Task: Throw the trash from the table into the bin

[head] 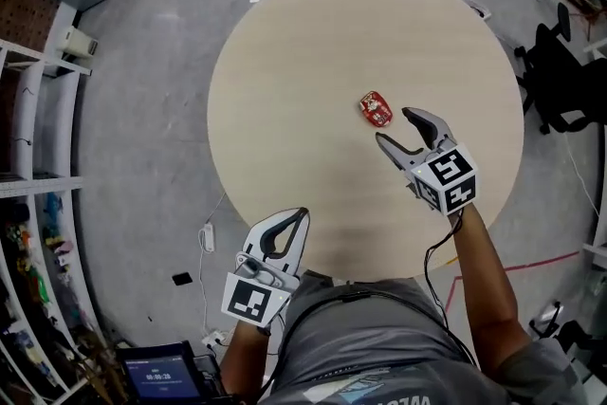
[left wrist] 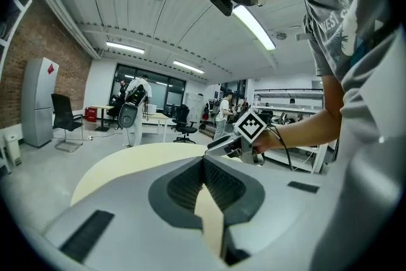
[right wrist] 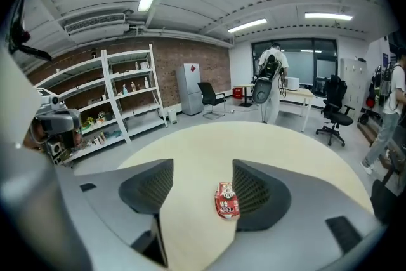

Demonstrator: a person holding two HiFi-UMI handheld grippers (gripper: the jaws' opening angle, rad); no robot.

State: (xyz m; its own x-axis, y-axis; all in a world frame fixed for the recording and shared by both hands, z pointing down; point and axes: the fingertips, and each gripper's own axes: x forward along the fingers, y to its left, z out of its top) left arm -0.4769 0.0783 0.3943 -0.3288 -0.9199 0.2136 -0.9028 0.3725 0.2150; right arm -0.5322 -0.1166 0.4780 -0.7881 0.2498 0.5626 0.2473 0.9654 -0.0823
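One red snack wrapper (head: 376,108), flat near the middle of the round table (head: 303,62), away from every edge. My right tongs (head: 393,125): spread, just short of it, seemingly lined up to straddle it. My left tongs (head: 302,215): pressed together, empty, apparently spare, over the near edge.

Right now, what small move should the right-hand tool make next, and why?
Probably ease the right gripper forward and down until the red wrapper sits between its fingers. The fingers stand apart with nothing gripped, and the wrapper lies untouched on the table just ahead of their tips.
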